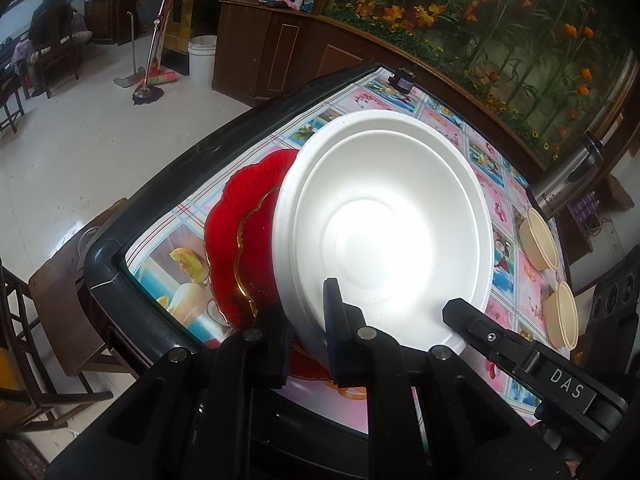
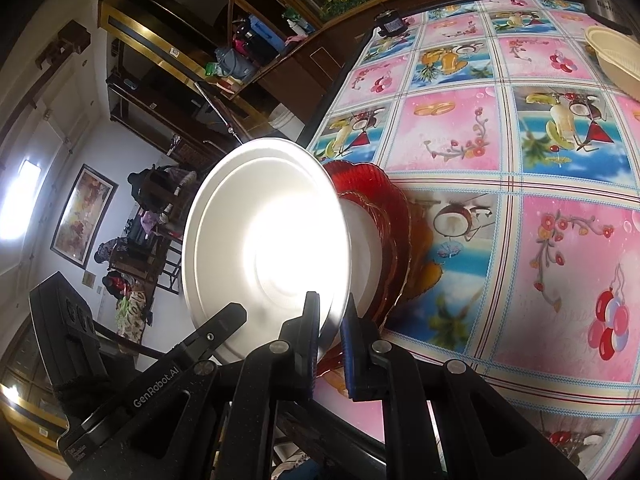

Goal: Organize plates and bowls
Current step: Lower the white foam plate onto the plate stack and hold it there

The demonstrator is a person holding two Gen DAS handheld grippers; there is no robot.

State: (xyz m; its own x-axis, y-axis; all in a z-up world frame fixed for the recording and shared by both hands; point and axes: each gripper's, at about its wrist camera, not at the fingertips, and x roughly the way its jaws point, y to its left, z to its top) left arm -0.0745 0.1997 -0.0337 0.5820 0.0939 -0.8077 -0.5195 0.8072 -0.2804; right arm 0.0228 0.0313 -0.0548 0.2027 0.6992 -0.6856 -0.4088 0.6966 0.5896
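A white foam plate [image 1: 384, 216] is held tilted above a red glass plate [image 1: 236, 240] with a gold scalloped rim on the table. My left gripper [image 1: 308, 320] is shut on the white plate's near rim. My right gripper [image 2: 330, 336] is shut on the same white plate [image 2: 264, 248] at another part of its rim; its finger [image 1: 472, 320] shows in the left wrist view. The red plate [image 2: 384, 216] lies under and beside it, with another white plate [image 2: 366, 240] on it. Two beige bowls [image 1: 540, 240] [image 1: 564, 316] stand at the table's right side.
The table [image 2: 520, 152] has a pink and blue patterned cloth and a dark raised edge [image 1: 168, 184]. A steel thermos [image 1: 568, 172] stands at the far right. A small black device [image 1: 402, 80] sits at the far edge. A wooden chair [image 1: 60, 292] stands left of the table.
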